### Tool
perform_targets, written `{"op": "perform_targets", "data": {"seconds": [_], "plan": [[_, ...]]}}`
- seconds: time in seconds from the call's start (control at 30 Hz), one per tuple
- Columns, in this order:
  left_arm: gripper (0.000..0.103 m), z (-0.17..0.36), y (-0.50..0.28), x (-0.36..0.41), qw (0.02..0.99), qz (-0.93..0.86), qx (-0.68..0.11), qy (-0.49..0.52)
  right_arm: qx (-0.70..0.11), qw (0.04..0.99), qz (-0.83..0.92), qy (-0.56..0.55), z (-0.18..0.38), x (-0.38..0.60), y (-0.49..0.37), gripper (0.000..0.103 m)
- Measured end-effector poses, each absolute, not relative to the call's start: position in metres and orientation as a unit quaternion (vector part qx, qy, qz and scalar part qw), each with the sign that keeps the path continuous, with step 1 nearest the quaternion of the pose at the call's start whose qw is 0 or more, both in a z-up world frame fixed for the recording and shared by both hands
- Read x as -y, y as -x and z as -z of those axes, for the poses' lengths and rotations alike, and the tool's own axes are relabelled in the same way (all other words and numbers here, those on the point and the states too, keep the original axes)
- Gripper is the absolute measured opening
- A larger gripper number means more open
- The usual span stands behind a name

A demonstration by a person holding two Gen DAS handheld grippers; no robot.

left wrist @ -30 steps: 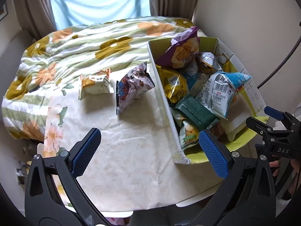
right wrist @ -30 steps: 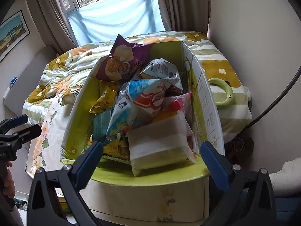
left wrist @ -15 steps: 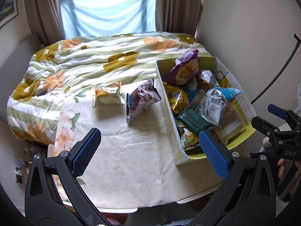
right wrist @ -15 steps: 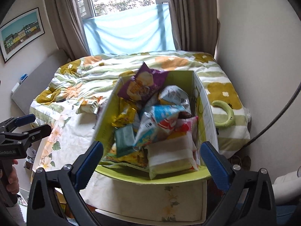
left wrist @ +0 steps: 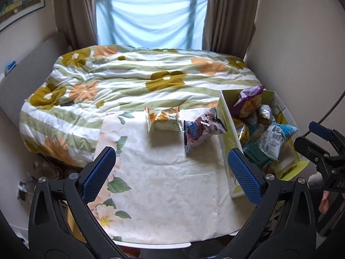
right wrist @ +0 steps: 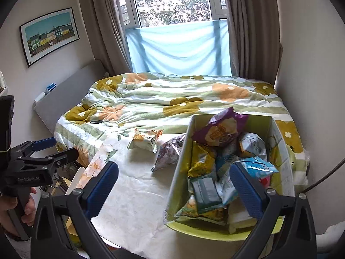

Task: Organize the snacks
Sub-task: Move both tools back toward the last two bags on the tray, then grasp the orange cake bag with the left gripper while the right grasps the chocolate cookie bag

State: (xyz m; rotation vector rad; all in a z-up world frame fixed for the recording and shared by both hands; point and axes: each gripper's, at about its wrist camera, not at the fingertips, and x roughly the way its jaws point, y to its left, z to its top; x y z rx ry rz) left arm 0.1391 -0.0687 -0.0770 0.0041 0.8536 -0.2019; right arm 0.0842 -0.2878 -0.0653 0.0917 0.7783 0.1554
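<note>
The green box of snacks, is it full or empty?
Full: the green box holds many snack bags piled to its rim, a purple bag sticking out above.

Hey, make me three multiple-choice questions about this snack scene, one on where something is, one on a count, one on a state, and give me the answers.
1. Where is the purple chip bag?
A. at the far end of the green box
B. on the floral cloth
C. held by a gripper

2. How many snack packs lie on the cloth outside the box?
A. none
B. two
C. five

3. How do the left gripper and the right gripper stand?
A. both shut on snacks
B. one open, one shut
C. both open and holding nothing

Answers: 1 A, the bag sticks up from the pile inside the box. 2 B, only the orange-and-white pack and the blue-and-purple pack lie on the cloth. 3 C, each wrist view shows the jaws wide apart with nothing between them.
</note>
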Motion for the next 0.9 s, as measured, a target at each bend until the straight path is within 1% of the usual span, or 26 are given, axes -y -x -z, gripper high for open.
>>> {"op": "perform_targets", "data": {"seconds": [0.2, 0.43, 0.7, 0.9], "plan": [[0.103, 0.087, -0.19, 0.038, 0.898, 0.122, -0.422, -0.03, -0.402, 0.911, -0.074, -0.06, 0.087, 0.242, -0.121, 0.103], [0.103, 0.119, -0.267, 0.026, 0.874, 0.187, -0.44, -0.09, -0.437, 0.893, -0.018, -0.106, 0.125, 0.209, -0.17, 0.103], [0.103, 0.172, -0.346, 0.044, 0.824, 0.293, -0.448, -0.184, -0.465, 0.86, 0.097, -0.184, 0.177, 0.206, -0.208, 0.103], [0.103, 0.218, -0.375, 0.079, 0.776, 0.369, -0.422, -0.289, -0.459, 0.844, 0.165, -0.224, 0.209, 0.207, -0.229, 0.103]]}}
